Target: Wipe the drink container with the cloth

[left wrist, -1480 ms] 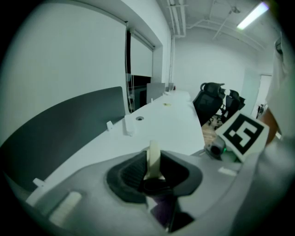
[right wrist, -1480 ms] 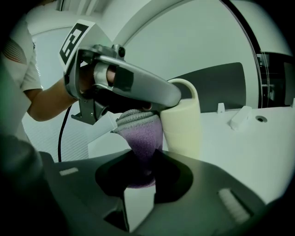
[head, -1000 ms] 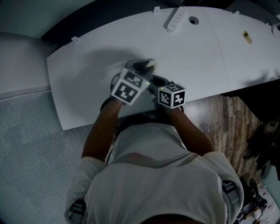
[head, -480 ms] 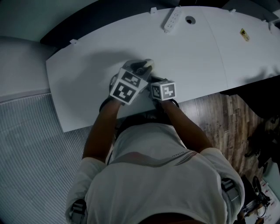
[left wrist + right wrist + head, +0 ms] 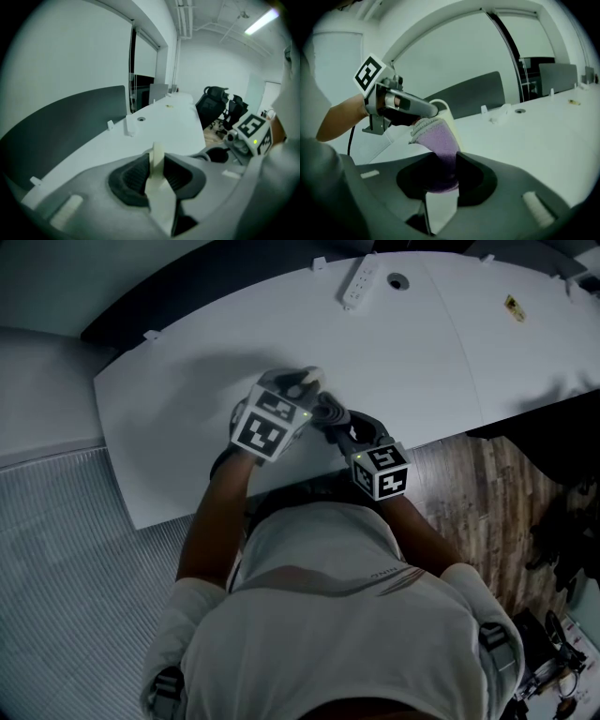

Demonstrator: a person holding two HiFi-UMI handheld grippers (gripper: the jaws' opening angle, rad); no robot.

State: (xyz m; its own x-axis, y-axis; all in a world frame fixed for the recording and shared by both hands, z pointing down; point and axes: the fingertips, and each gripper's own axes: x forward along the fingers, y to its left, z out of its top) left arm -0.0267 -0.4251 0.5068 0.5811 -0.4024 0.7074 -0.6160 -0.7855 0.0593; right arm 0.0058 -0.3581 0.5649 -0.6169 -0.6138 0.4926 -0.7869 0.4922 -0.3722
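My left gripper (image 5: 298,390) holds a cream-white drink container (image 5: 307,379) up over the white desk (image 5: 178,418). In the left gripper view its jaws are shut on a thin cream wall or handle of the container (image 5: 158,161). The right gripper (image 5: 330,416) is shut on a purple cloth (image 5: 438,140) with a grey knitted edge. In the right gripper view the cloth's top rests against the container (image 5: 450,119), just under the left gripper (image 5: 425,110). In the head view the marker cubes hide most of the container and the cloth.
A white power strip (image 5: 359,282) and a round cable hole (image 5: 397,281) lie at the desk's far edge, with a small yellow sticker (image 5: 513,307) to the right. Wooden floor (image 5: 469,484) borders the desk's near right. Black office chairs (image 5: 215,101) stand beyond the desk's end.
The right gripper swung in beside the left one, then drew back toward the person and to the right, still touching the container with the cloth. The left gripper stayed nearly still.
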